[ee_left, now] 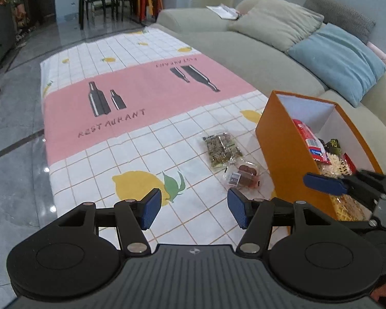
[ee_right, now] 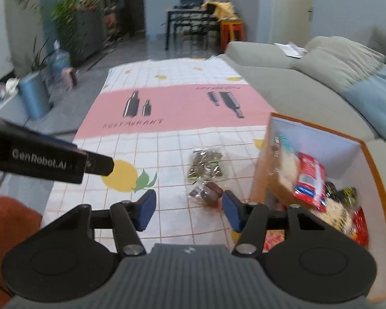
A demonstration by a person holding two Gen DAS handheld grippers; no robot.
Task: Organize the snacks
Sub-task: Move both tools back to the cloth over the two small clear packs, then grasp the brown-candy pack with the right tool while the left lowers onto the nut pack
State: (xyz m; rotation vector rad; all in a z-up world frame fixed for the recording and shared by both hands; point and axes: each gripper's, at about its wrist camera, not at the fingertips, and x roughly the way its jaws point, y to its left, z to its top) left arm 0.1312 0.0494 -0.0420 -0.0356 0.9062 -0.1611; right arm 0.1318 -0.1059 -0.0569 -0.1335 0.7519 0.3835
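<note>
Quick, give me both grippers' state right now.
Left gripper: open, holding nothing.
Right gripper: open, holding nothing.

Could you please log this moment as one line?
left gripper: open, empty | right gripper: open, empty | two snack packets on tablecloth | orange box: part-filled

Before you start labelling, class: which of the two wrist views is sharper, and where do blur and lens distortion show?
Left wrist view: sharp; the green snack packet shows crisp detail, though the fisheye bows the sofa. Right wrist view: motion-blurred; the same packet and the orange box are smeared, with dark vignetted corners.
</note>
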